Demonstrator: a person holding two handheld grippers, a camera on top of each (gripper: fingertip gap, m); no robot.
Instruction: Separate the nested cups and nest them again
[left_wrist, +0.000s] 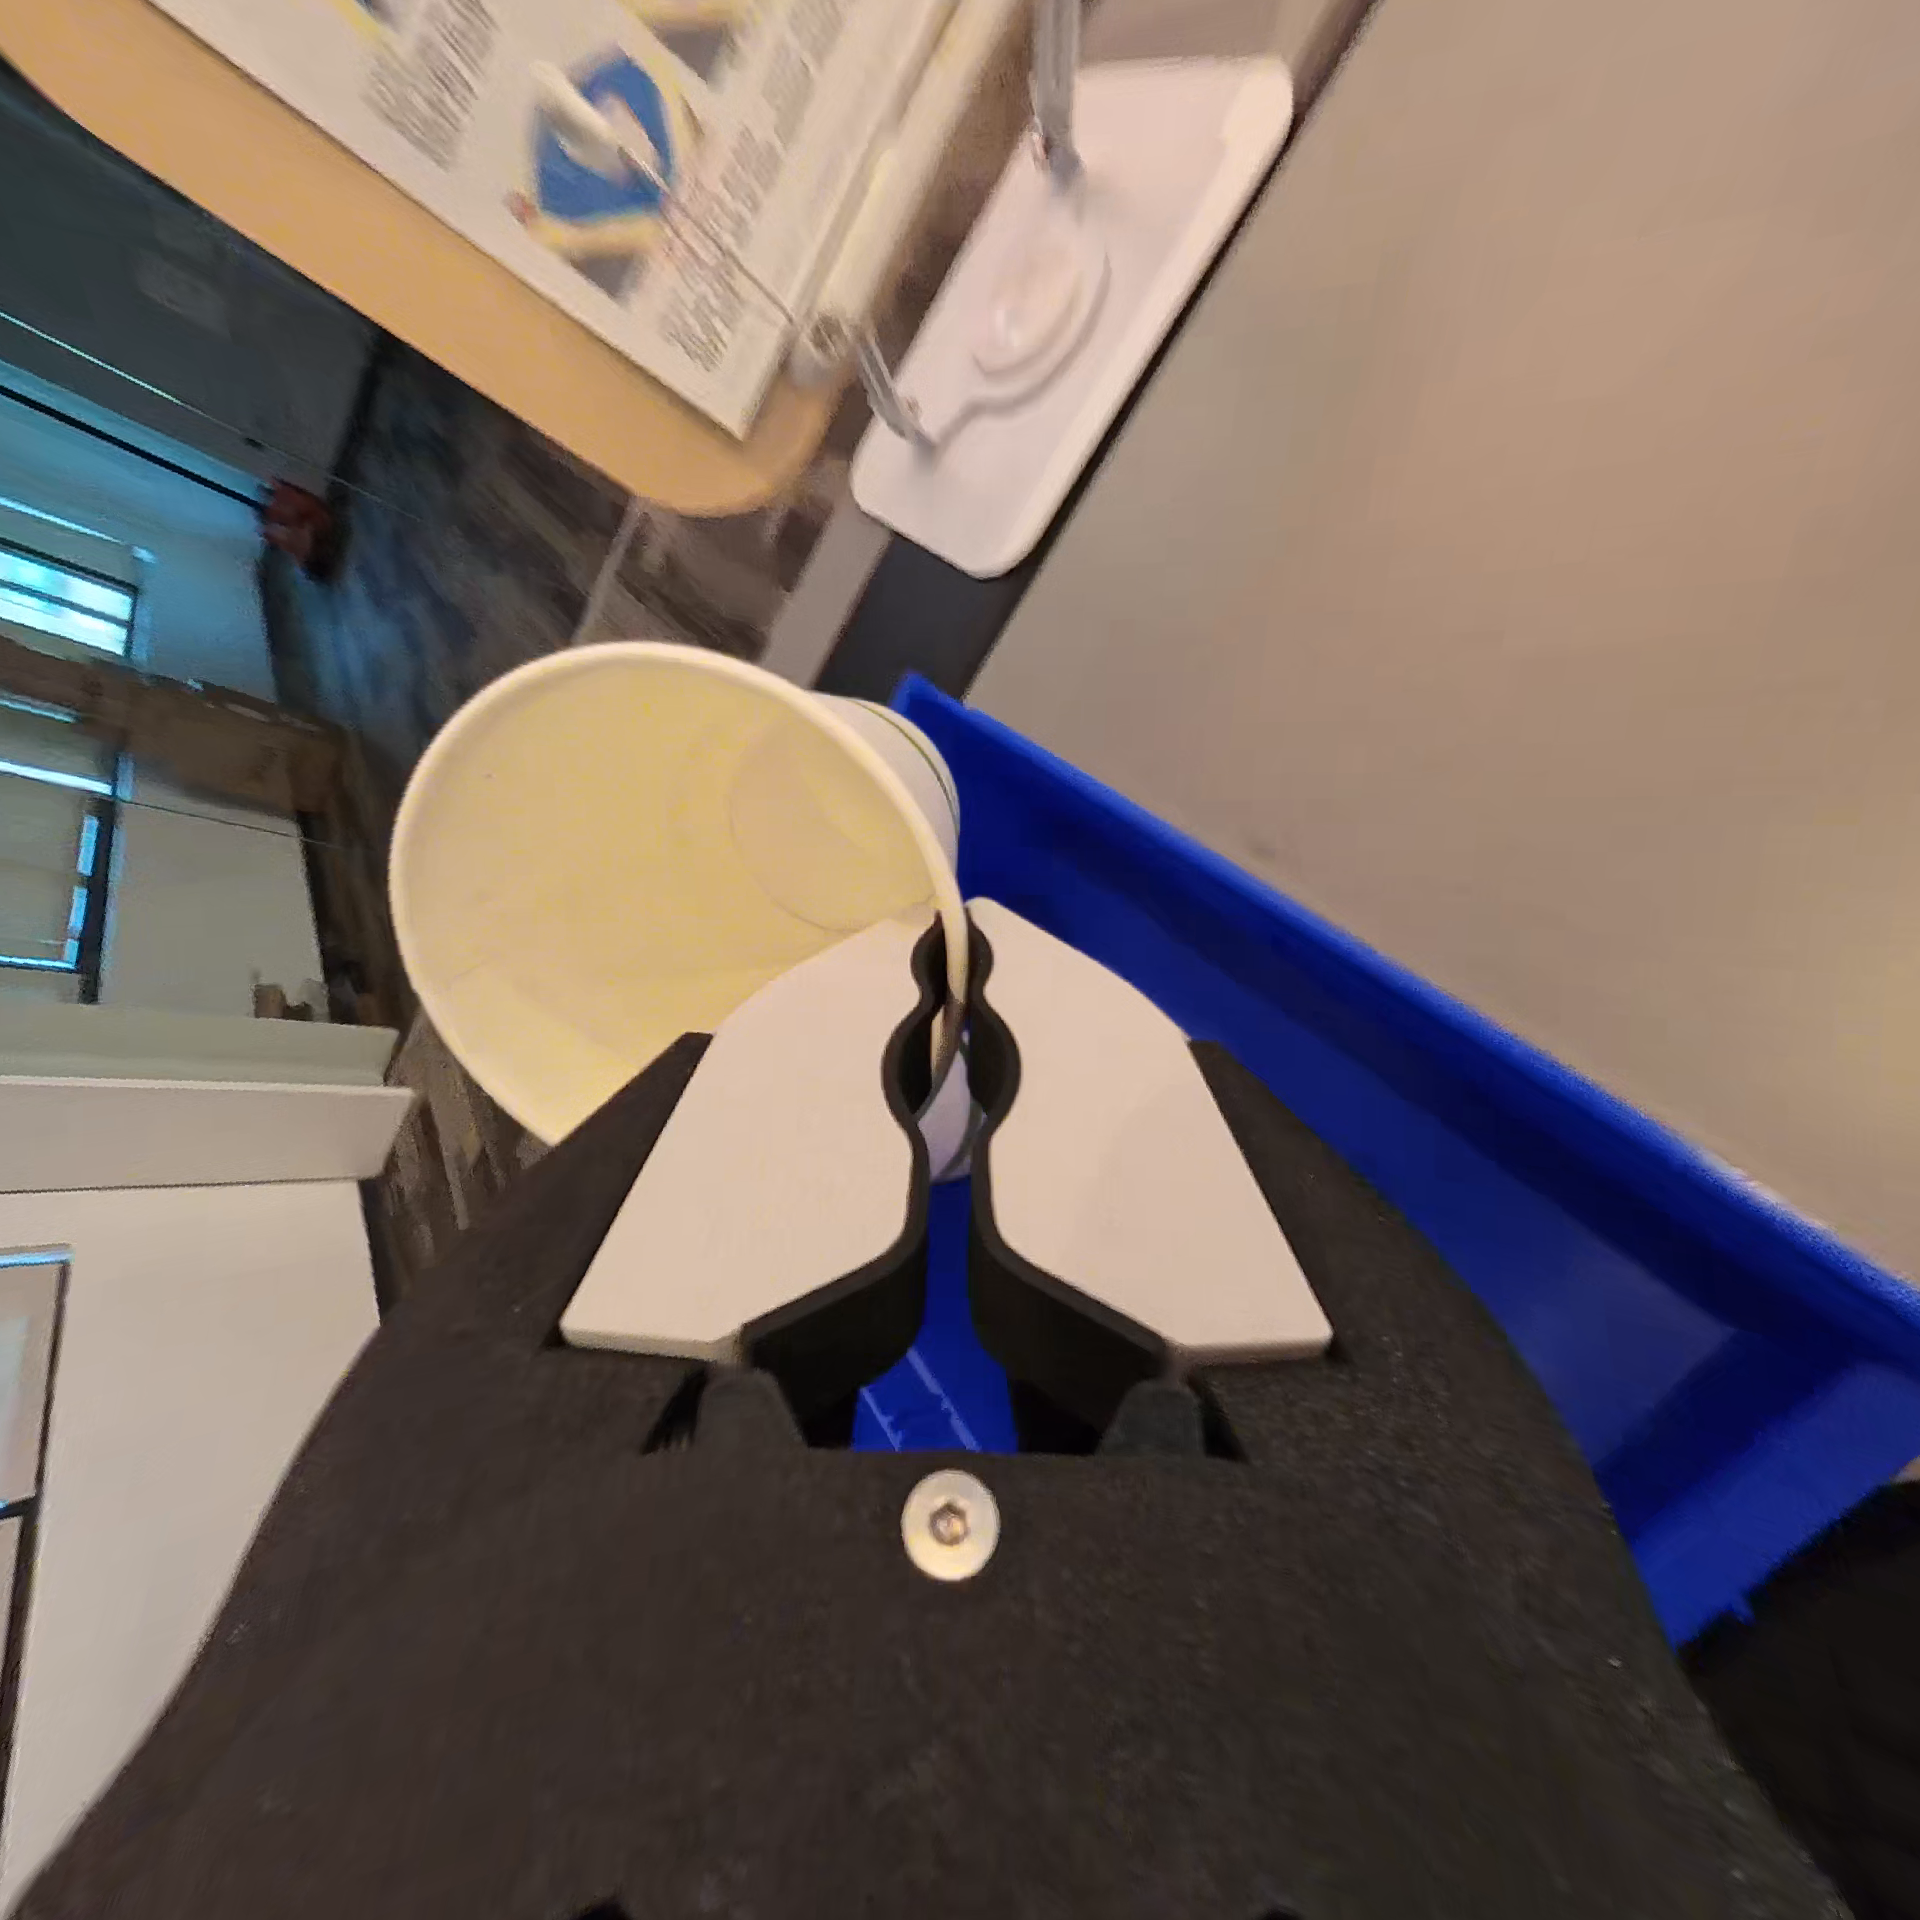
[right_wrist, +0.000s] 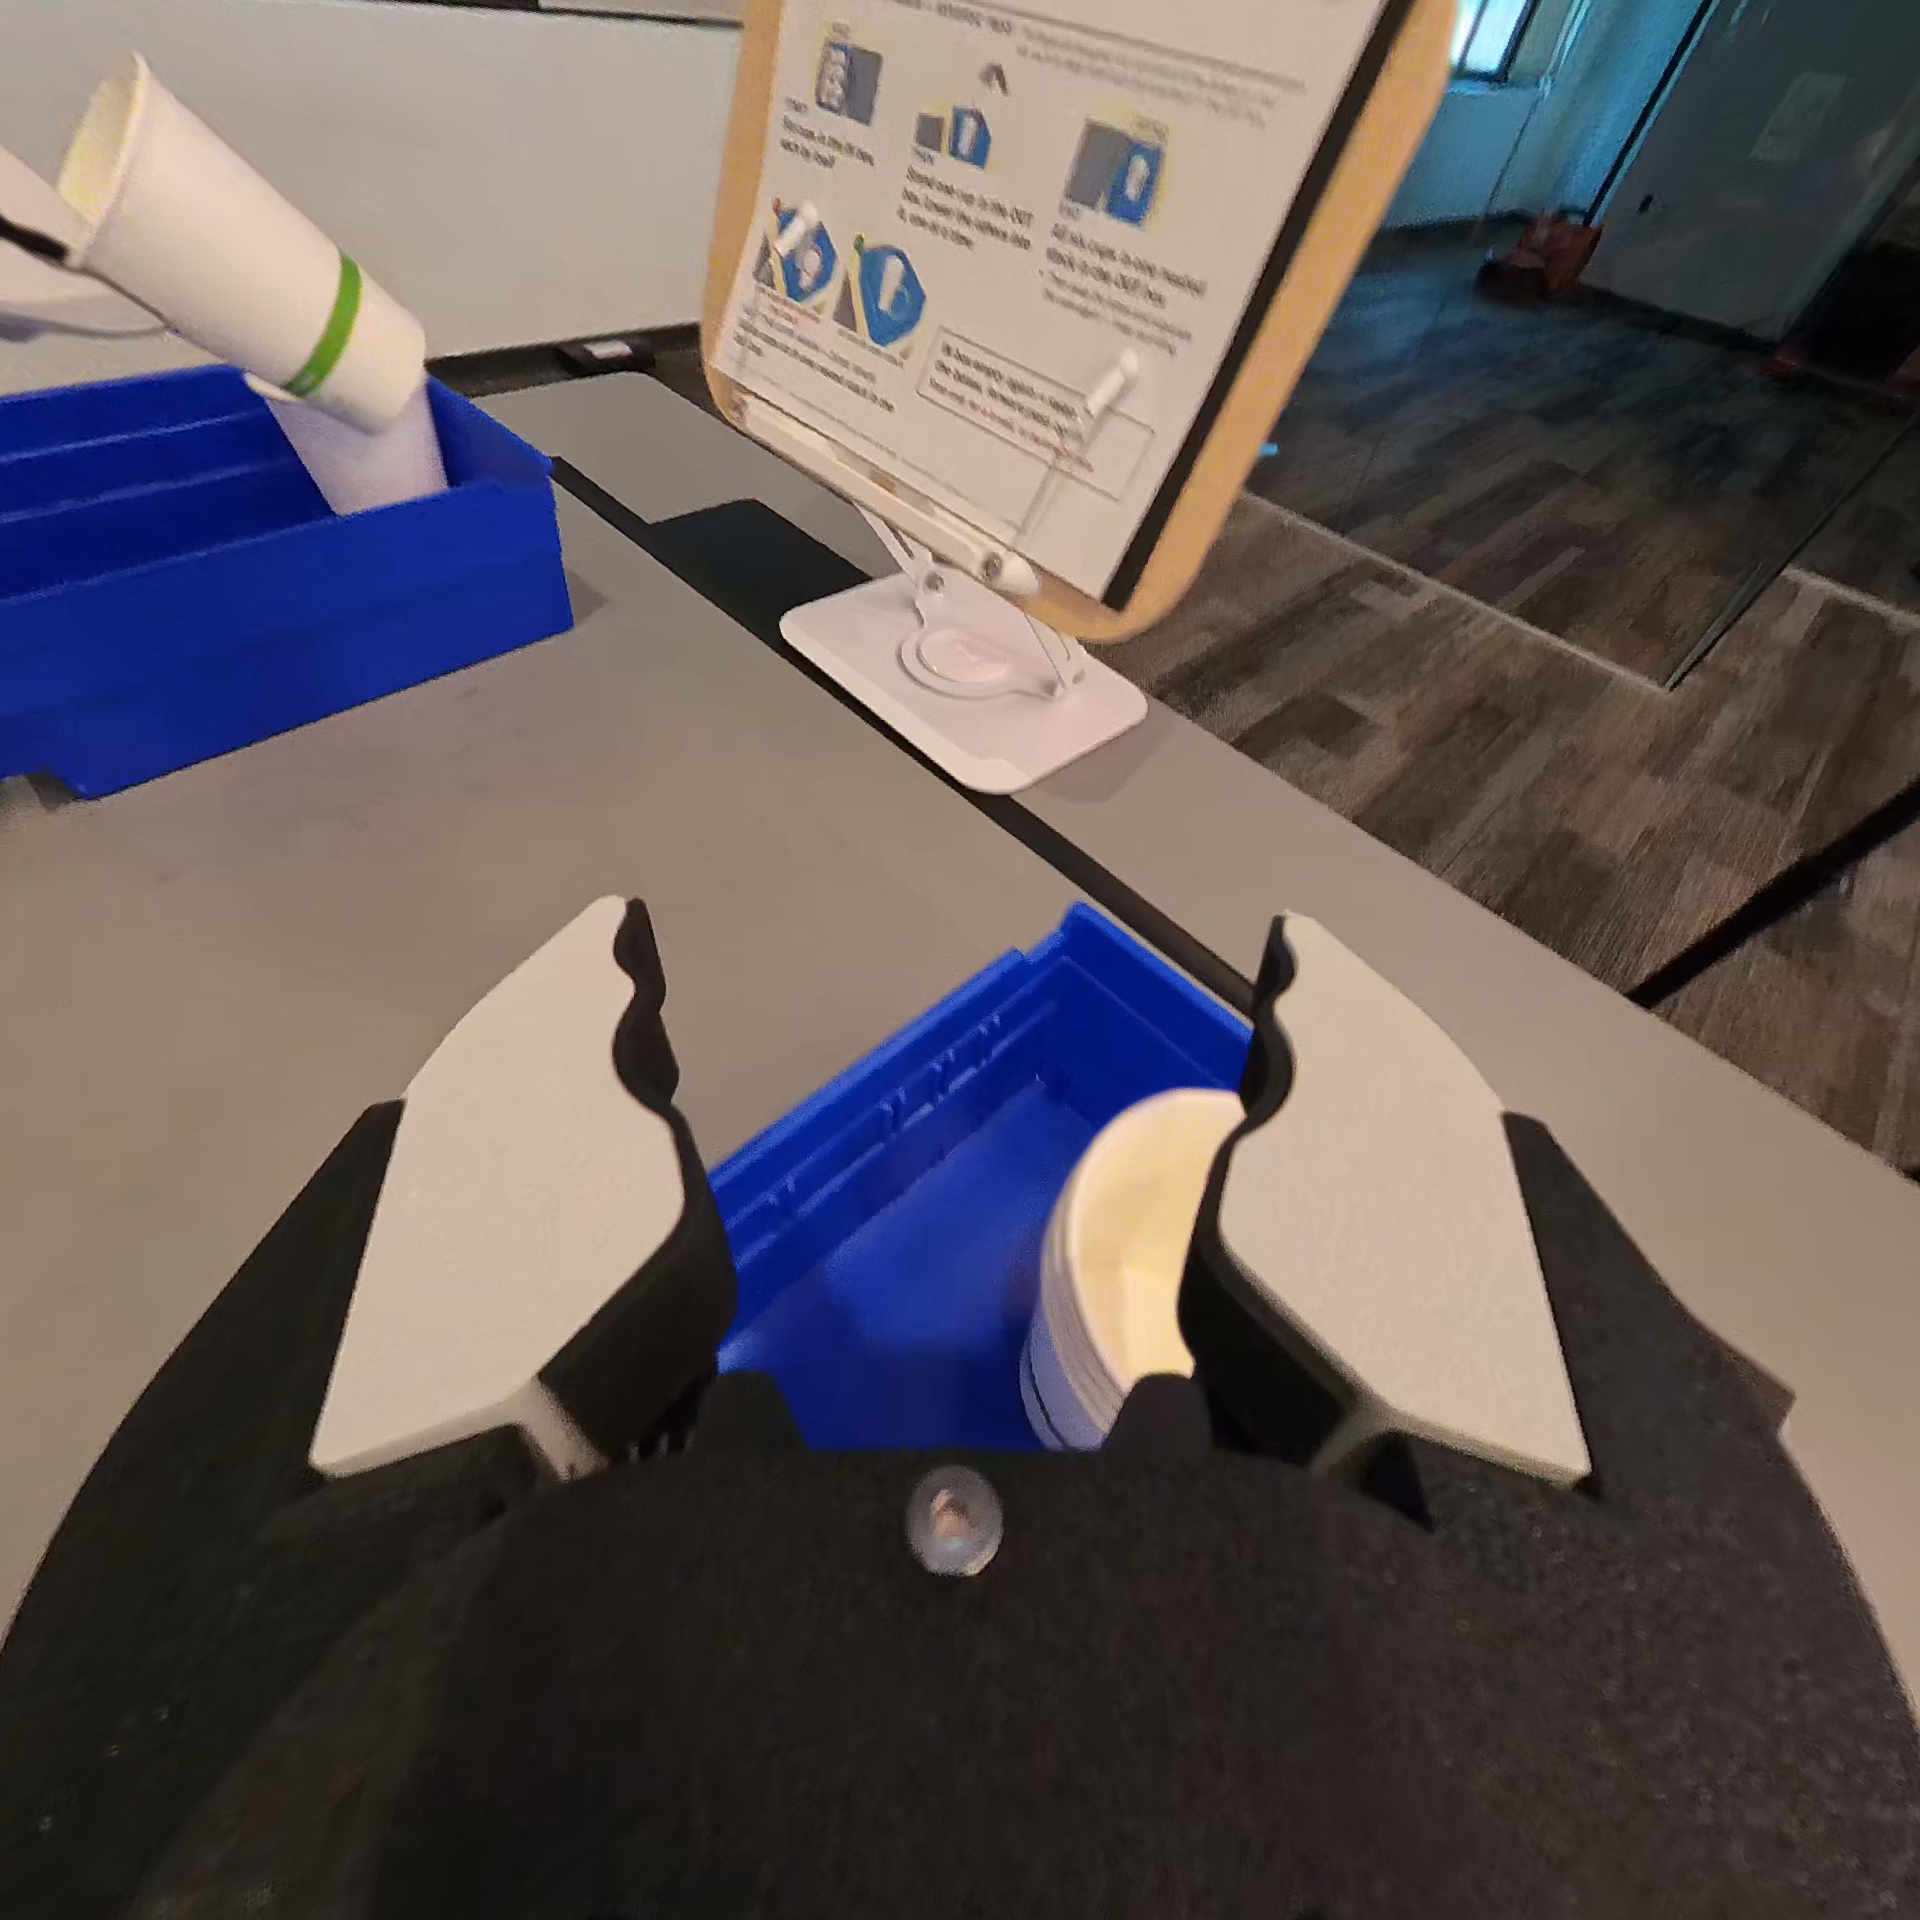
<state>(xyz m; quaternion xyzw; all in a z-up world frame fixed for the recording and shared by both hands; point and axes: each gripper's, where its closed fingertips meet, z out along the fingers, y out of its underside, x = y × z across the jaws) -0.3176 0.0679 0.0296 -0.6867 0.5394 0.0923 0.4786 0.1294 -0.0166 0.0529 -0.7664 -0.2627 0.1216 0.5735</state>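
Spanning dark plank floor (right_wrist: 1558, 675), grey table (right_wrist: 520, 831)

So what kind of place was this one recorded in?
Most likely an office or lab set up for data collection. A grey table carries two blue bins holding paper cups, an instruction sheet stands on a white stand, and wood-look flooring runs toward glass partitions behind.

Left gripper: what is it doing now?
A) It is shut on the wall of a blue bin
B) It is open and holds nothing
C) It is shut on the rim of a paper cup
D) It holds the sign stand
C: the left gripper pinches the cup by its rim wall, over the blue bin.
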